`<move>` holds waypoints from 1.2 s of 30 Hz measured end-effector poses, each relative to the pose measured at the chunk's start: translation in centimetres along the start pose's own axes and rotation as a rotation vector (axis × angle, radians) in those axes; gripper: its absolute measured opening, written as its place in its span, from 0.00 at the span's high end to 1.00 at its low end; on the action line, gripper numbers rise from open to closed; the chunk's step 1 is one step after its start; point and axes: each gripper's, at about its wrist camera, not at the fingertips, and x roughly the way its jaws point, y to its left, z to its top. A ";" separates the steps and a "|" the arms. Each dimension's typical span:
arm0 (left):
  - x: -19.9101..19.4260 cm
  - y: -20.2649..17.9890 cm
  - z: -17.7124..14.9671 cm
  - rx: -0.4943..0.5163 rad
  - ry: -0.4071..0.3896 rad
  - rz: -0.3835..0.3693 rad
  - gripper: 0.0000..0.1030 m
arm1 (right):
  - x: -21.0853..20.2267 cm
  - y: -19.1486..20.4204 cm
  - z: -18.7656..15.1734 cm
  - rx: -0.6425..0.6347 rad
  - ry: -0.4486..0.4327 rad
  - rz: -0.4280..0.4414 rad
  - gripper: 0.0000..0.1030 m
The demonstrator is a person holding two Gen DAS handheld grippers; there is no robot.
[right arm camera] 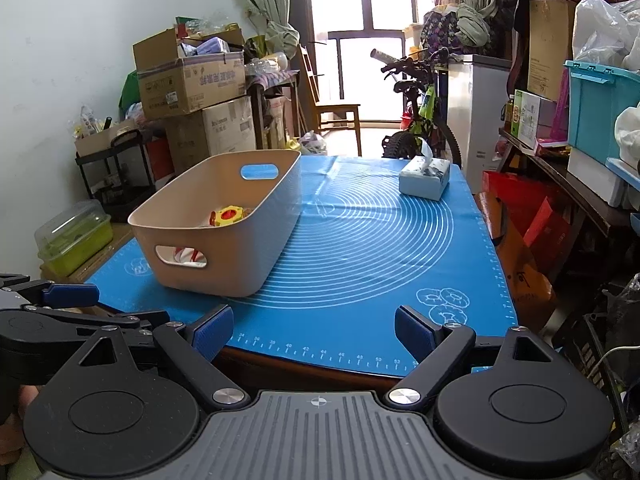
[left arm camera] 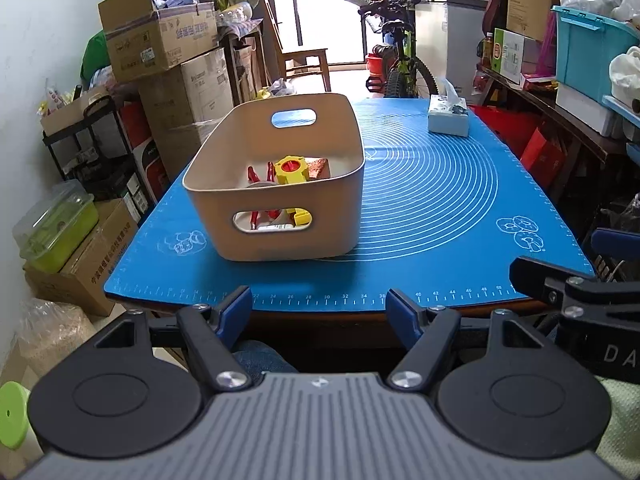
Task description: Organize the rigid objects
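A beige plastic bin [left arm camera: 280, 216] [right arm camera: 224, 264] with handle slots stands on the left half of a blue mat [left arm camera: 440, 208] [right arm camera: 360, 240]. Inside it lie a yellow and red round toy [left arm camera: 291, 169] [right arm camera: 226, 215], red-handled pliers [left arm camera: 256, 176], a brown block [left arm camera: 318, 167] and some white items. My left gripper [left arm camera: 318, 312] hangs open at the table's near edge, short of the bin, with nothing between its blue pads. My right gripper [right arm camera: 314, 330] is open too, over the near edge to the right of the bin, also empty.
A tissue box [left arm camera: 448, 116] [right arm camera: 425, 178] sits at the mat's far right. Cardboard boxes [left arm camera: 160, 40], a black cart and a green container [left arm camera: 56, 232] crowd the left side. A bicycle [left arm camera: 400, 60] and loaded shelves stand behind and to the right of the table.
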 end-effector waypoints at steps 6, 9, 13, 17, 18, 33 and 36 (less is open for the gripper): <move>0.1 0.0 0.0 -0.005 0.006 0.000 0.28 | 0.2 0.0 -0.1 -0.003 0.007 -0.003 0.14; 0.2 0.1 -0.1 -0.010 0.010 -0.001 0.28 | 0.4 -0.1 -0.2 0.001 0.015 -0.005 0.14; 0.2 0.2 -0.2 -0.011 0.013 -0.002 0.28 | 0.8 0.0 0.0 0.006 0.024 -0.008 0.13; 0.3 0.2 -0.1 -0.013 0.017 -0.003 0.28 | 0.9 0.1 -0.1 0.008 0.030 -0.011 0.13; 0.4 0.2 -0.1 -0.013 0.018 -0.003 0.28 | 1.0 0.1 0.0 0.009 0.032 -0.011 0.13; 0.4 0.2 -0.1 -0.013 0.018 -0.003 0.28 | 1.3 0.1 -0.2 0.018 0.038 -0.015 0.13; 0.4 0.2 -0.1 -0.012 0.019 -0.003 0.28 | 1.3 0.1 -0.2 0.018 0.038 -0.015 0.13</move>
